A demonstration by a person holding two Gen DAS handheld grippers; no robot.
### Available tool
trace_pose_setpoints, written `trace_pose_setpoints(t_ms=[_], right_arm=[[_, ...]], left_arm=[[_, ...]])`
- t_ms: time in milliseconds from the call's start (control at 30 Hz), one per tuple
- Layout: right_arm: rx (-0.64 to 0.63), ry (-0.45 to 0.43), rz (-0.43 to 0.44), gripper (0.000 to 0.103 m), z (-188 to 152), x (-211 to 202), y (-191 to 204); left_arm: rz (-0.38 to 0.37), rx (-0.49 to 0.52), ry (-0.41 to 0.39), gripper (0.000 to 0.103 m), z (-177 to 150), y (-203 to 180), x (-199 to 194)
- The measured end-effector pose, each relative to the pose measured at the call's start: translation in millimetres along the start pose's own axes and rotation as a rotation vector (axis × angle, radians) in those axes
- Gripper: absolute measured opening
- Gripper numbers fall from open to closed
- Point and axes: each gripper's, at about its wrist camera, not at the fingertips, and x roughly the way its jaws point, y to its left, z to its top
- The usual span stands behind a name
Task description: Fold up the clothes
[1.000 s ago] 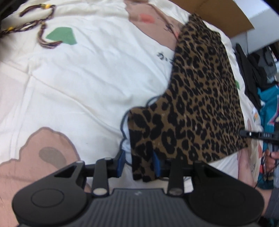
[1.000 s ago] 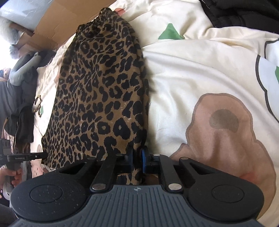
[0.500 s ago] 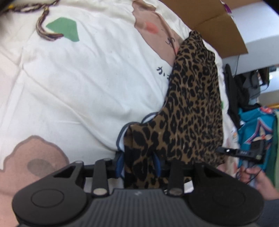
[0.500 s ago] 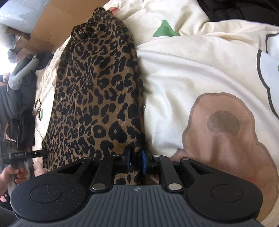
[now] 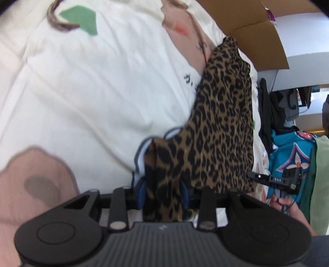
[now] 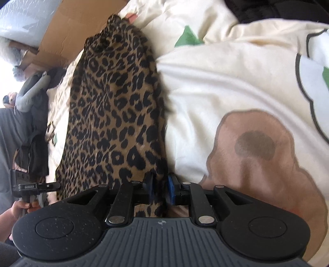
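A leopard-print garment lies stretched along a cream quilt on a bed. My left gripper is shut on one near corner of it, the cloth bunched between the blue pads. My right gripper is shut on the other near corner of the garment, and it also shows in the left wrist view at the right. Both near corners are lifted off the quilt. The far end still rests on the bed.
The quilt carries brown and green cartoon prints. A cardboard box stands past the garment's far end. Dark clothes and a teal printed cloth lie beside the bed. Black clothing lies at the quilt's far edge.
Both grippers have lifted and drawn the near corners up and towards each other. The garment looks narrower and more bunched. Both stay shut on it.
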Motion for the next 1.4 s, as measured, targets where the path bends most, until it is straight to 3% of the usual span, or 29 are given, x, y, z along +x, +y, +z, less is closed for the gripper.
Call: trace_pose_setpoints(t_ms=[200,433,667,767,800,833,967,1067,1133,1200,1400], right_arm=[[0.014,-0.016,0.019,0.022,3.4,2.3,-3.7],[0.010,0.003,0.009,0.033,1.5,-4.2,-6.3],[0.040,0.046,0.092,0.038,4.8,11.1,-5.5],[0.074,0.053,0.138,0.032,9.8,13.8,-11.6],[0.080,0.059,0.146,0.022,11.8,13.7,-13.0],[0.078,0.063,0.151,0.019,13.4,12.8,-13.3],[0.081,0.072,0.199,0.018,15.1,9.8,-14.4],[0.080,0.111,0.206,0.020,15.5,17.6,-13.2],[0.070,0.138,0.205,0.033,16.2,23.7,-10.4],[0.072,0.135,0.215,0.038,17.1,25.4,-8.8],[0.090,0.126,0.249,0.037,14.8,28.1,-10.3]], left_arm=[[-0.015,0.030,-0.018,0.039,9.0,-1.7,4.3],[-0.079,-0.024,0.009,0.039,-6.7,11.5,3.2],[-0.166,-0.112,0.027,0.041,-9.9,28.2,7.9],[-0.178,-0.116,0.030,0.038,-6.4,29.4,8.9],[-0.183,-0.115,0.031,0.038,-4.7,28.8,9.3],[-0.194,-0.115,0.027,0.038,-2.9,28.3,9.1],[-0.240,-0.121,0.015,0.034,1.4,25.9,10.3],[-0.235,-0.107,0.028,0.036,1.0,23.9,14.0],[-0.229,-0.099,0.036,0.038,0.3,23.3,16.6],[-0.234,-0.110,0.039,0.038,-0.5,25.5,17.0],[-0.240,-0.109,0.061,0.038,-5.8,25.5,18.2]])
